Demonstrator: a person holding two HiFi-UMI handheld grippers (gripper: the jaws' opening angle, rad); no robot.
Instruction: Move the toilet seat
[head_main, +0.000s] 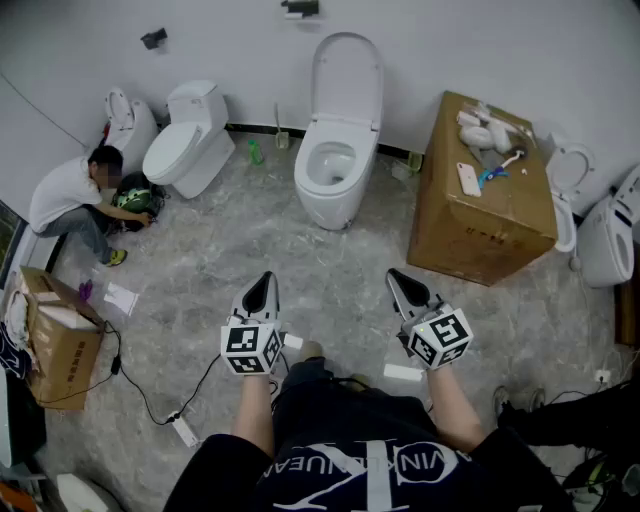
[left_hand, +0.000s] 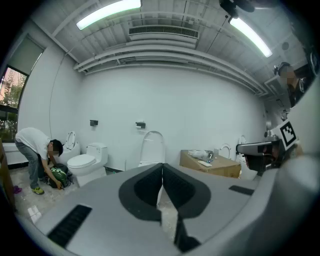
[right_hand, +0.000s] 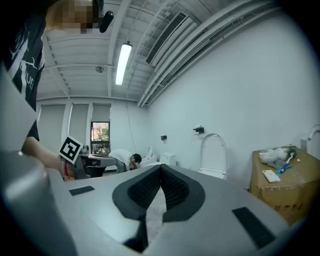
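Head view first: both tools are held out low over the grey marbled floor (head_main: 240, 250), and neither one is touching anything. The left gripper (head_main: 263, 284) and right gripper (head_main: 399, 281) sit side by side but apart, tips pointing away from the body. The toilet (head_main: 328, 170) is well ahead of them, roughly between the two lines they point along. Its toilet seat (head_main: 347, 78) is standing upright, tipped back towards the wall. I can't separate lid from seat ring at this range. A big cardboard box (head_main: 478, 222) with some small stuff on top is ahead and to the right of the right gripper. A second toilet (head_main: 186, 146) is ahead and to the left of the left gripper, with a person (head_main: 72, 196) crouching beside it.

Left gripper view: the jaws are clenched, dark pads meeting along one line with nothing pinched in there. The upright seat pokes up just above the tips, far off. The box is further right, and the other gripper shows at the right edge.

Right gripper view: same deal, pads pressed together and empty. The seat is ahead and slightly right of the tips. The box is hard right, and the left gripper with its marker cube is off to the left.
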